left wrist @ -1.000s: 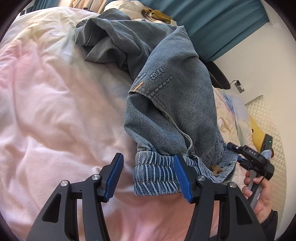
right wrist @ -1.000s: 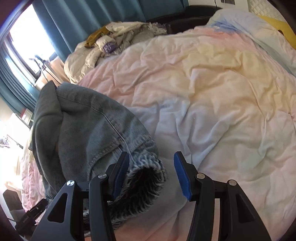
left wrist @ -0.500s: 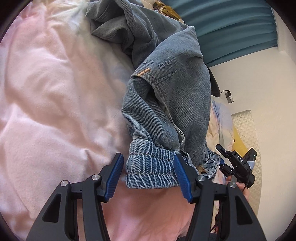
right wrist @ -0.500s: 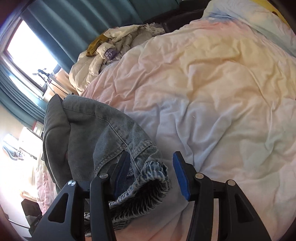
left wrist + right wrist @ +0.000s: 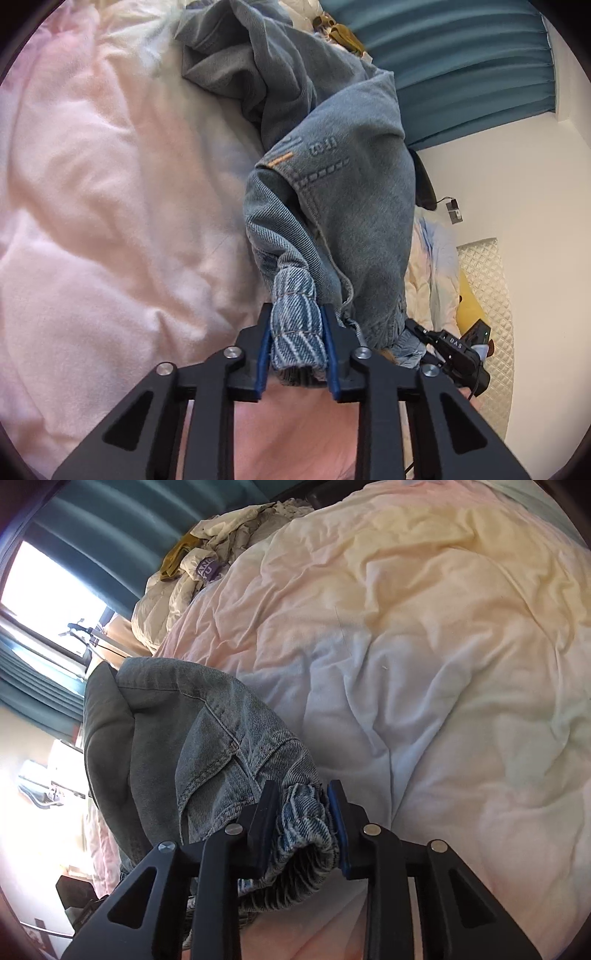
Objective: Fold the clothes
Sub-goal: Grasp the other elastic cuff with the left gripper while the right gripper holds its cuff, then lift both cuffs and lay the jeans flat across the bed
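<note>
Two grippers, left gripper (image 5: pixel 297 334) and right gripper (image 5: pixel 303 821), fingers clamped on jeans (image 5: pixel 343 206) waistband between them

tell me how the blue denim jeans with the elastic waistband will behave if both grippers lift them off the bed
The blue denim jeans will probably sag: they lie crumpled in loose folds. The thick denim looks fairly heavy for cloth. The left gripper and right gripper each pinch bunched ribbed waistband, so slipping seems unlikely.
</note>
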A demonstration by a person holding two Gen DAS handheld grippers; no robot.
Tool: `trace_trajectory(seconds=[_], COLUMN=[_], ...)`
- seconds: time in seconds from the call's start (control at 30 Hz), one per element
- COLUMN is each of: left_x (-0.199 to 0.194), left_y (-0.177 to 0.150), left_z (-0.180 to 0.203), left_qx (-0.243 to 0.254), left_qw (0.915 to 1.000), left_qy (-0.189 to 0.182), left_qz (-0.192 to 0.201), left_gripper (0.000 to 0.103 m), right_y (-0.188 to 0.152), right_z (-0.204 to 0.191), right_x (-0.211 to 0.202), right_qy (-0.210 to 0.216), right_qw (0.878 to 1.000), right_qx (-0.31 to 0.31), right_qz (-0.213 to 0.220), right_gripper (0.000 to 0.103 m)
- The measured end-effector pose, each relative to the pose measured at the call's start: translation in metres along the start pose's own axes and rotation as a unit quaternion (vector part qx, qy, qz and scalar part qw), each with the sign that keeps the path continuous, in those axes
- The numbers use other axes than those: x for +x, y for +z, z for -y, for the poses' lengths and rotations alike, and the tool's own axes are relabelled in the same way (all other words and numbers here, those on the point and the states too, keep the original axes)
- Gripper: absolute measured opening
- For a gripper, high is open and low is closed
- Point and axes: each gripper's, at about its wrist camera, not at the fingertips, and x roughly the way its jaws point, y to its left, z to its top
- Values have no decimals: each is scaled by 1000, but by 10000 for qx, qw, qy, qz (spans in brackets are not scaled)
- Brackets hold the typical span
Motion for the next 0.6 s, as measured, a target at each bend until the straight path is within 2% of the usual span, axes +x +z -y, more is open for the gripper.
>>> trace_trajectory(seconds=[0.17,0.3,0.4,0.6], left_x=[-44,-89,-138,-207], left_y=[14,34,57,104], left_z=[24,42,49,72], left_qx=[272,368,391,704], left_qw=[9973,9899,9795,9653], left_qy=[148,379,580,985], left_qz=[672,1315,1891,2313], left_gripper=[14,14,14,13], right_y=[-34,-79,-112,-172], right_z=[-1,-16,-38,-120], right_x=[-16,-27,-25,-28], right_qy=[605,1195,1548,2164], right_qw=[9965,9893,9842,9743], right_qx=[563,808,775,118], right_qz=[-128,-231,-384,-611], right_gripper=[20,19,19,18])
